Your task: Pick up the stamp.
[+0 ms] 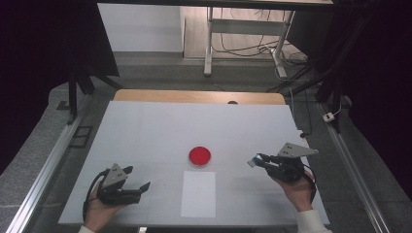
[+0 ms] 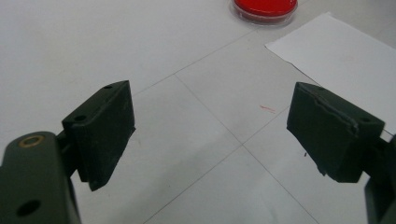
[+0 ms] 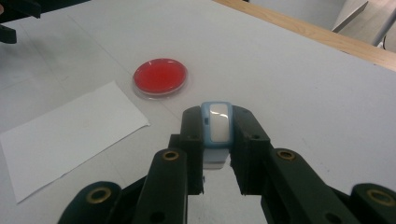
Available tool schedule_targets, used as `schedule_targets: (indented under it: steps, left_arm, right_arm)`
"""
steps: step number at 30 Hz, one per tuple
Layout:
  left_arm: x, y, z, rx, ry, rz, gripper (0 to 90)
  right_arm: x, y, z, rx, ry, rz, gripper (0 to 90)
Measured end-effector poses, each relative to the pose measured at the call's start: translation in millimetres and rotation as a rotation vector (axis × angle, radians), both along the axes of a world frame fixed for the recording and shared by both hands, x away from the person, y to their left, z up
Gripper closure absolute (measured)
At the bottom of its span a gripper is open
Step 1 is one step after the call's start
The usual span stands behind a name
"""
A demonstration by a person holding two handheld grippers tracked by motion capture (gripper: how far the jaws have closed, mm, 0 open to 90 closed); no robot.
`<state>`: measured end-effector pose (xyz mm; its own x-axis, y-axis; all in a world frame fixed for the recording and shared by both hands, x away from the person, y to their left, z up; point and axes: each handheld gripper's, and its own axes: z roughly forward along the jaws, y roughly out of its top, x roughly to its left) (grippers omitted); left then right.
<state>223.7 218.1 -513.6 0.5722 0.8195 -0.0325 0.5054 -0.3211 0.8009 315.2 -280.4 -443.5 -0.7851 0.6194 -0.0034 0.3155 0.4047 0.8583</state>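
Observation:
A round red dish (image 1: 199,156) sits near the middle of the white table, with a white paper sheet (image 1: 198,193) lying just in front of it. My right gripper (image 1: 254,160) hovers to the dish's right, shut on a small light-blue and white block (image 3: 217,125) clamped between its jaws, pointing toward the red dish (image 3: 160,76). My left gripper (image 1: 140,180) rests at the front left, open with nothing between its fingers (image 2: 103,130). In the left gripper view, the red dish (image 2: 265,10) and the paper sheet (image 2: 341,60) lie ahead of the jaws.
A wooden table edge (image 1: 199,96) runs along the far side of the white table cover (image 1: 145,131). Beyond it stands a metal desk frame (image 1: 243,34) with cables on the floor. Rails (image 1: 43,170) flank both sides.

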Motion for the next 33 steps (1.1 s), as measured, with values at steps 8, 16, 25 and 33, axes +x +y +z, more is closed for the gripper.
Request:
schedule_targets:
  steps: [8,16,25,33]
  left_arm:
    - [0.2,-0.6,-0.2,-0.001,0.0,-0.001,15.3]
    - [0.4,-1.6,-0.4,0.001,0.002,-0.001,15.3]
    - [0.7,-2.1,-0.6,0.003,0.002,-0.003,15.3]
    - [0.7,-2.8,-0.6,0.004,0.002,-0.004,15.3]
  right_arm:
    - [-0.1,6.2,-0.8,0.01,0.002,0.001,75.3]
    - [0.2,15.5,0.0,0.019,0.002,0.009,75.4]
    - [-0.9,23.9,-0.2,0.037,0.004,0.018,75.4]
    - [-1.5,32.2,0.5,0.042,-0.002,0.026,75.4]
